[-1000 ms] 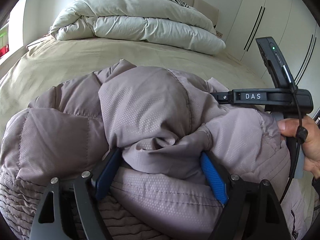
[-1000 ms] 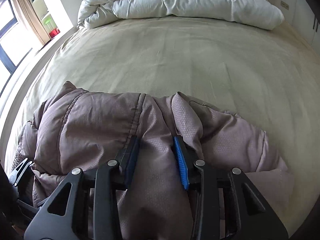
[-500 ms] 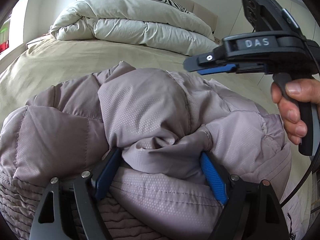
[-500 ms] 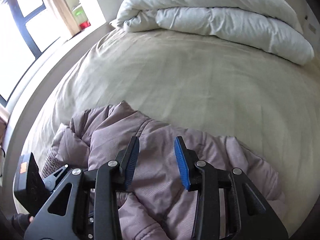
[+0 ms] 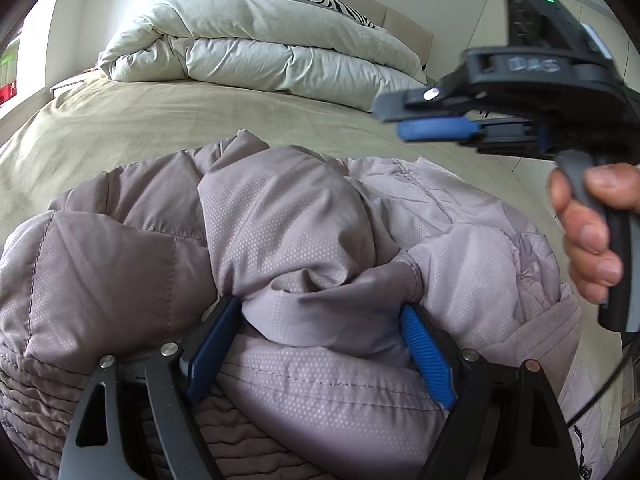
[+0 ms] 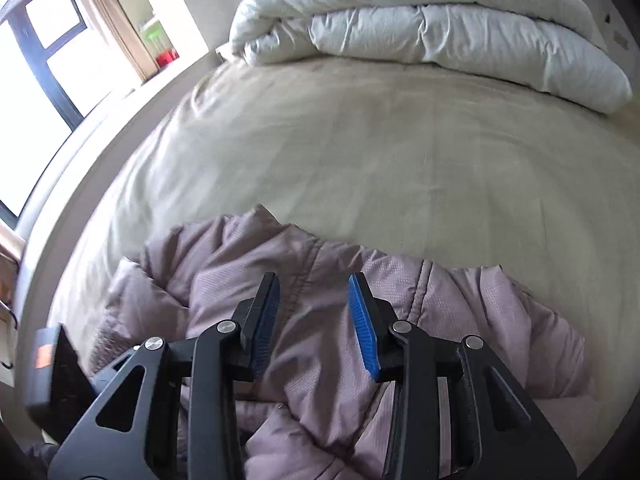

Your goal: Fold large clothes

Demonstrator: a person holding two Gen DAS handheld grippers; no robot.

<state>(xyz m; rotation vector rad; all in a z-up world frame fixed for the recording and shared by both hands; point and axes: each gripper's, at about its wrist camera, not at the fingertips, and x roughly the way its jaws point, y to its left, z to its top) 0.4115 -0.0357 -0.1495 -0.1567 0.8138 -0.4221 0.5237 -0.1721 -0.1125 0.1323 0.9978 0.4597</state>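
Right gripper now off the jacket, lifted clear above it.

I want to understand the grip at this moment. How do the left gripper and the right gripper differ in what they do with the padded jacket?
The left gripper is down in the padded jacket, a thick fold bunched between its wide-set fingers. The right gripper hangs above the jacket, nothing between its narrower-set fingers. Both have blue pads and black frames, and both point down toward the bed.

Mauve puffer jacket, bunched up on bed
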